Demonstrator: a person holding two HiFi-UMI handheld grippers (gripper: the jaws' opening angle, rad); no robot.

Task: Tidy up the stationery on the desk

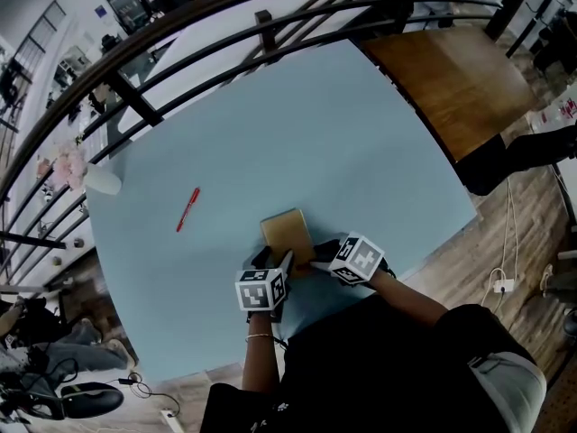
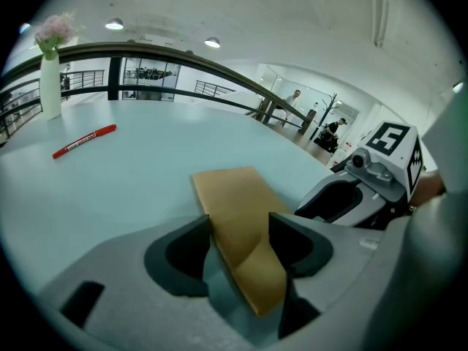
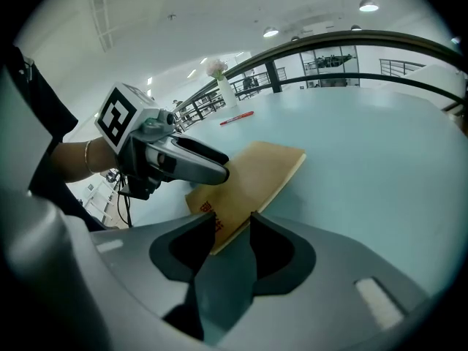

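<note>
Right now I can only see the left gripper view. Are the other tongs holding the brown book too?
Observer: Yes. The right gripper view shows the right tongs closed on a corner of the brown notebook.
Operator: Is there writing on it?
Observer: There is red print near that corner. It is too small to read.
Operator: Can you see the person's arm?
Observer: Yes. In the head view there is a thin bracelet on the left wrist.
</note>
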